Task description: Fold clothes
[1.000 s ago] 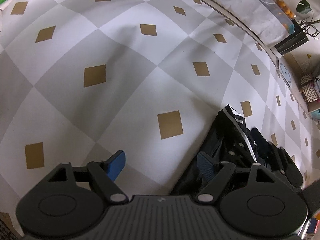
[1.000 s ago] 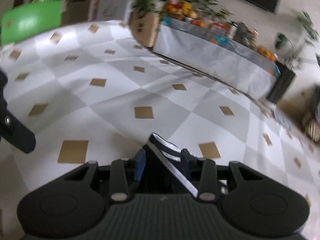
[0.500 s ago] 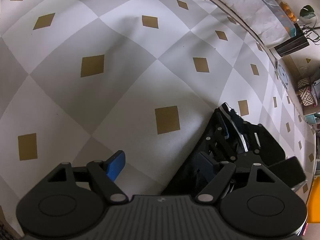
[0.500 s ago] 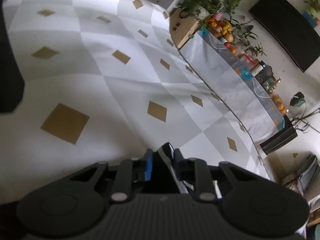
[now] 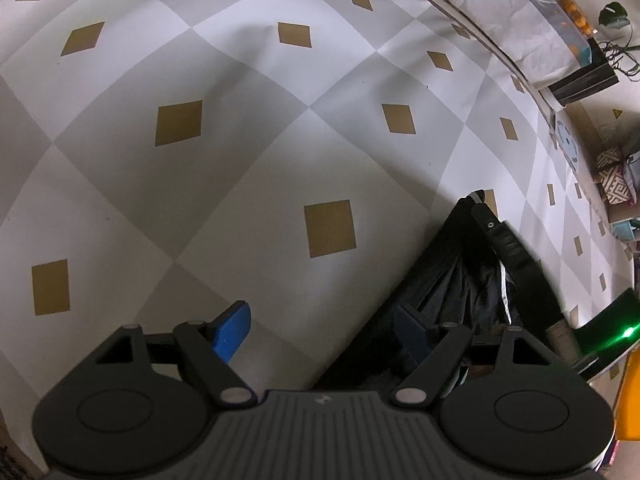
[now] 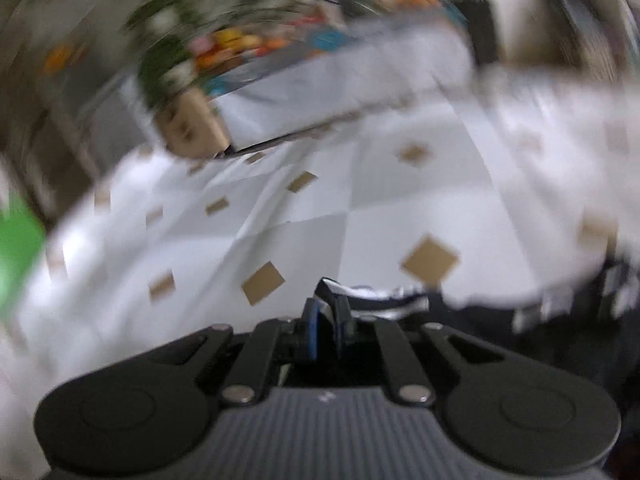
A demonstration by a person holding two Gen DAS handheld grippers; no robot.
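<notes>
A black garment with white stripes (image 5: 452, 276) hangs in folds over the checked floor at the lower right of the left wrist view. My left gripper (image 5: 320, 330) is open, its right blue pad in front of the cloth's edge and its left pad over bare floor. Beside the garment stands part of the other gripper's body (image 5: 504, 240). In the blurred right wrist view my right gripper (image 6: 326, 326) is shut on the garment's striped edge (image 6: 372, 300), which trails off to the right.
The floor (image 5: 224, 152) has grey and white tiles with tan diamonds. A long counter draped in white cloth (image 5: 512, 12) with fruit and plants runs along the far side. A cardboard box (image 6: 192, 130) stands at its end. A green object (image 5: 608, 332) lies at the right edge.
The right gripper has swung fast with the striped edge still pinched, blurring its view. In the left wrist view the garment has lifted and shifted. The left gripper stays open.
</notes>
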